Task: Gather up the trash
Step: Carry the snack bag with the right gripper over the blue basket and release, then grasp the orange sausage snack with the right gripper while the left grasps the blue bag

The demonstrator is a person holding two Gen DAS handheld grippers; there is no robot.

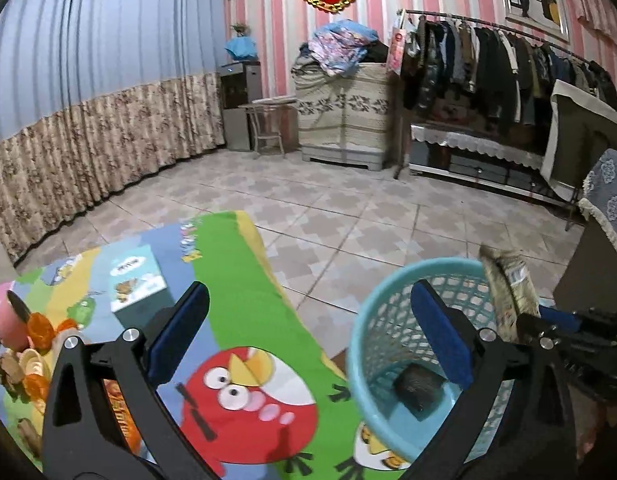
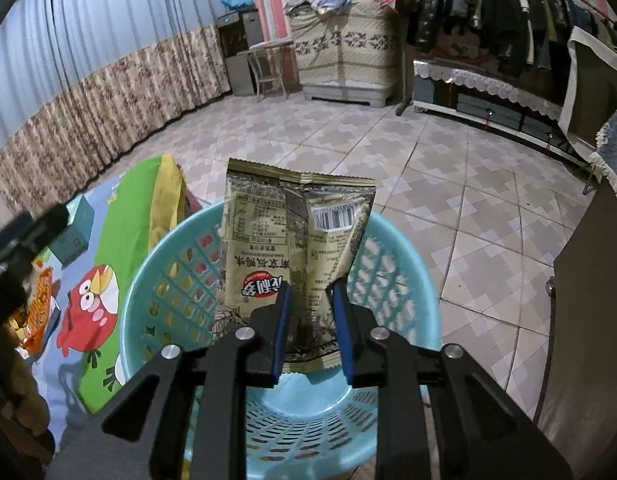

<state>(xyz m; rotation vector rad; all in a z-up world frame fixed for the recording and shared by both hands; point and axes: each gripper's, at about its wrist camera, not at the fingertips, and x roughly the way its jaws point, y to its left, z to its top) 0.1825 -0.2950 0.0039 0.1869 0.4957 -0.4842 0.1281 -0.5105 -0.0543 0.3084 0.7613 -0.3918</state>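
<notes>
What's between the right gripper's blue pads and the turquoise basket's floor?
Only the tan foil snack bag, hanging between the right gripper pads above the turquoise basket; right wrist view.

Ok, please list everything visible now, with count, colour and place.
cartoon cloth: 1, multicoloured, left side
basket: 1, light blue, right of the cloth
snack wrapper: 1, gold, upright over basket
dark lump: 1, black, basket bottom
small box: 1, teal-white, on cloth
orange packet: 1, orange, on cloth
clothes rail: 1, dark garments, back wall
left hand-held gripper: 1, black, blue pads, open, empty
right hand-held gripper: 1, black, at the wrapper, grip unclear
</notes>
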